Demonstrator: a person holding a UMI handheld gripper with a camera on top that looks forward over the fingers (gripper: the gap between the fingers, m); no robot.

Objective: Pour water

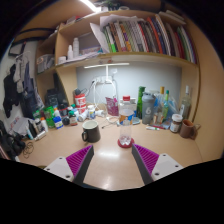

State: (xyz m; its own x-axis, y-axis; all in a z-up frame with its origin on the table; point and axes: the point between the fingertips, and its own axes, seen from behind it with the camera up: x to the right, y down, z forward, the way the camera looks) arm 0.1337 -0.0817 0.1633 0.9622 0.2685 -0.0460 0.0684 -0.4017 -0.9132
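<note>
A clear bottle with a white cap [125,121] stands upright on a red coaster [125,143] on the light wooden desk [110,165], just beyond my fingers and a little right of the gap's middle. To its left sits a dark mug [91,131] with its handle showing. My gripper [112,160] hovers above the desk in front of both, its purple pads [79,159] spread wide with only bare desk between them. It is open and holds nothing.
Bottles, jars and small containers [155,108] crowd the back of the desk along the wall. A bookshelf full of books [140,36] hangs above. More clutter and dark gear [15,95] line the left side.
</note>
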